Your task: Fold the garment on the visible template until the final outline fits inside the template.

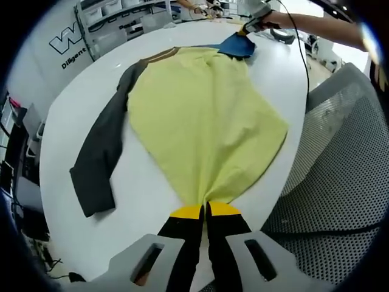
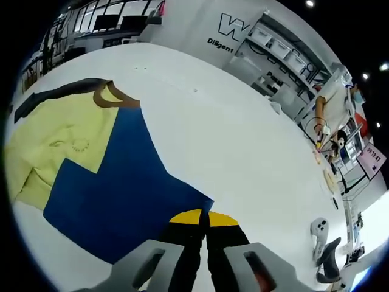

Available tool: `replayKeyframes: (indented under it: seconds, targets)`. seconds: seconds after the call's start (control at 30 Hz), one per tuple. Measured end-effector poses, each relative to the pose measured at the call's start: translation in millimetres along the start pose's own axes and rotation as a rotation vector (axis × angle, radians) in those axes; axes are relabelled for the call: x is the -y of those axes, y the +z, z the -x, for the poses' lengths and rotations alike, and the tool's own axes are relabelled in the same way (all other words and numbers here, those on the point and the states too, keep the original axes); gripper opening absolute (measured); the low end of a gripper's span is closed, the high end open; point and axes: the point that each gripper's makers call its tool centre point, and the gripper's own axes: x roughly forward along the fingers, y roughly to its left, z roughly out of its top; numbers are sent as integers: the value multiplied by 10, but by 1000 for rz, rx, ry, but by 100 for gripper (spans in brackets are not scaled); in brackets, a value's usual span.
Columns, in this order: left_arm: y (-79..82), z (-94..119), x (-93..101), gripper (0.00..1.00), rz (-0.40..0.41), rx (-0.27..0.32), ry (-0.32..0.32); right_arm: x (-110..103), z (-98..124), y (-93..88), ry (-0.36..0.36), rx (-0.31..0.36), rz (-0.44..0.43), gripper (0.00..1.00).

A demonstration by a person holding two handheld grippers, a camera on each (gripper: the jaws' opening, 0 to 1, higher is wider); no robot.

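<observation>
Folding is underway; my left gripper [image 1: 205, 210] clenches the yellow cloth shirt's [image 1: 206, 121] hem, my right gripper [image 2: 205, 216] pinches the blue sleeve [image 2: 121, 194]; next, carry that sleeve across the shirt.

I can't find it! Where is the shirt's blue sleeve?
In the right gripper view, the blue sleeve lies flat on the white table, beside the yellow body, its end pinched in the right tool.
</observation>
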Motion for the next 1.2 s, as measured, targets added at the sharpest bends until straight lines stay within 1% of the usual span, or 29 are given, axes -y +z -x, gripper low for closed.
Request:
replayKeyframes:
  seconds: [0.17, 0.2, 0.27, 0.43, 0.67, 0.77, 0.8, 0.87, 0.9, 0.97, 1.03, 1.1, 1.13, 1.2]
  targets:
    - [-10, 16, -36, 5, -8, -6, 18, 13, -35, -40, 0, -12, 8, 0]
    - [-18, 27, -73, 5, -10, -12, 37, 18, -45, -56, 0, -18, 3, 0]
    - [-23, 29, -80, 5, 3, -11, 38, 15, -55, -73, 3, -21, -3, 0]
    - [-25, 19, -82, 5, -12, -14, 44, -6, -66, -115, 5, -33, -6, 0]
    - [-15, 28, -82, 5, -7, -12, 44, -11, -79, -121, 9, -35, -6, 0]
    - [-6, 29, -74, 5, -9, -9, 42, 27, -42, -61, -4, -5, -35, 1]
    - [-4, 28, -65, 5, -10, -7, 41, 63, 21, -16, -23, 13, -37, 2]
    - [0, 37, -58, 5, -12, -2, 43, 115, 76, 52, -52, 34, -29, 5]
    - [-1, 36, -58, 5, -9, -1, 43, 118, 91, 67, -53, 41, -27, 7]
    - [-1, 38, -55, 5, -2, 5, 44, 93, 197, 146, -50, 71, -19, 9]
    - [0, 40, -56, 5, 0, 7, 47, -3, 267, 242, -10, 113, -23, 9]
    - [0, 40, -55, 5, -4, 6, 49, -60, 334, 271, -1, 122, -33, 12]
    - [2, 42, -53, 5, -7, 5, 52, -151, 384, 303, 20, 132, -25, 12]
    - [5, 42, -50, 5, -10, 4, 54, -261, 454, 355, 46, 152, -33, 11]
